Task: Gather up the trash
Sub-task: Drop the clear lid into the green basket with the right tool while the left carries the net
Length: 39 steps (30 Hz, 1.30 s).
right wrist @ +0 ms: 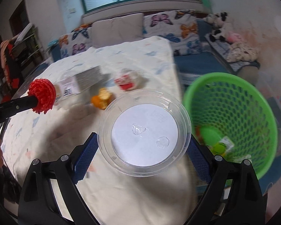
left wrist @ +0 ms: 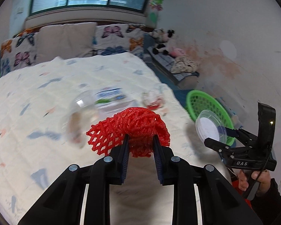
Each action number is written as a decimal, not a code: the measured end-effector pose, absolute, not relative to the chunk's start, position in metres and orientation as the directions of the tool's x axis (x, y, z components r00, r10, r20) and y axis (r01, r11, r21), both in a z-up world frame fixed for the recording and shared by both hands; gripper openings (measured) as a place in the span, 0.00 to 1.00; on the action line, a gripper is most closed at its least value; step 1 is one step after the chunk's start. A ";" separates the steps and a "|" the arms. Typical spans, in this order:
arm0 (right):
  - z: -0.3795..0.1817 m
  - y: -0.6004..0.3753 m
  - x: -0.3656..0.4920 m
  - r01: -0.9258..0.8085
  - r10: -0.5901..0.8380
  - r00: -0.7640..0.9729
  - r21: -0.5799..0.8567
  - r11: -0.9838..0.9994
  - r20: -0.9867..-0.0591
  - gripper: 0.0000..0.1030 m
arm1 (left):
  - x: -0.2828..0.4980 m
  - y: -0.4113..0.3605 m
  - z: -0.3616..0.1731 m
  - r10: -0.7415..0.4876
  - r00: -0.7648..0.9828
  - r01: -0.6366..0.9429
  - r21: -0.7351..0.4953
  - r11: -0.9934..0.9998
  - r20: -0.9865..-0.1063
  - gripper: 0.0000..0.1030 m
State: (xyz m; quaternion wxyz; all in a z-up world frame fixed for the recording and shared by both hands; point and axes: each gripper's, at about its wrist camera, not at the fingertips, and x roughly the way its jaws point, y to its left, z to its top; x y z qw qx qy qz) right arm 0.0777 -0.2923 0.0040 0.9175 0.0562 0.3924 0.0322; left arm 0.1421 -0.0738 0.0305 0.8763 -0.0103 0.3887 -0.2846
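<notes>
Left wrist view: left gripper (left wrist: 140, 140) clamped on red foam fruit net (left wrist: 133, 129), lifted above the near right part of the bed (left wrist: 37, 93); blurred clear cup (left wrist: 82, 103), blue-and-white carton (left wrist: 110, 95) and red-labelled wrapper (left wrist: 152, 98) lying further up the quilt; green basket (left wrist: 206, 101) on the floor just off the bed's right edge; right gripper (left wrist: 223, 136) at right, carrying clear plastic lid (left wrist: 210, 128) in front of the basket. Right wrist view: right gripper (right wrist: 142, 146) with fingers wide, pressed to both sides of the lid (right wrist: 144, 133), near the bed's right edge; basket (right wrist: 234, 116) just beside, some trash already inside; orange peel (right wrist: 103, 99) near the bed's middle. Step judged: carrying both items to the basket. Next move: bringing lid over the rim, then parting the fingers; net likely after.
</notes>
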 end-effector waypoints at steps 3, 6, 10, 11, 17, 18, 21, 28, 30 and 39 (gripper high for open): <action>0.003 -0.317 0.073 0.031 0.070 0.694 0.127 0.991 -0.716 0.88 | 0.147 -0.100 0.034 -0.526 0.515 0.519 -0.242 0.820 -0.677 0.23; 0.001 -0.341 0.070 0.076 0.036 0.693 0.122 0.990 -0.720 0.88 | 0.151 -0.125 0.036 -0.540 0.495 0.545 -0.241 0.803 -0.681 0.23; -0.005 -0.370 0.067 0.129 -0.002 0.686 0.119 0.984 -0.728 0.88 | 0.157 -0.157 0.036 -0.546 0.474 0.572 -0.229 0.787 -0.691 0.23; -0.006 -0.376 0.066 0.140 -0.007 0.683 0.121 0.983 -0.730 0.88 | 0.158 -0.165 0.036 -0.548 0.468 0.579 -0.228 0.783 -0.694 0.23; -0.023 -0.412 0.065 0.206 -0.037 0.656 0.132 0.970 -0.754 0.88 | 0.160 -0.199 0.034 -0.551 0.441 0.612 -0.212 0.762 -0.708 0.24; -0.027 -0.417 0.066 0.216 -0.039 0.649 0.135 0.967 -0.760 0.88 | 0.160 -0.203 0.034 -0.552 0.437 0.616 -0.210 0.759 -0.710 0.24; -0.034 -0.427 0.066 0.232 -0.039 0.636 0.142 0.962 -0.771 0.88 | 0.163 -0.220 0.031 -0.550 0.423 0.631 -0.202 0.749 -0.720 0.24; -0.046 -0.444 0.066 0.249 -0.032 0.619 0.157 0.956 -0.784 0.89 | 0.165 -0.246 0.029 -0.558 0.396 0.654 -0.203 0.729 -0.729 0.24; -0.047 -0.447 0.066 0.249 -0.028 0.619 0.163 0.955 -0.785 0.89 | 0.165 -0.253 0.028 -0.562 0.387 0.660 -0.206 0.722 -0.731 0.24; -0.041 -0.454 0.054 0.255 -0.046 0.643 0.156 0.954 -0.765 0.92 | 0.167 -0.284 0.022 -0.567 0.357 0.681 -0.209 0.702 -0.743 0.24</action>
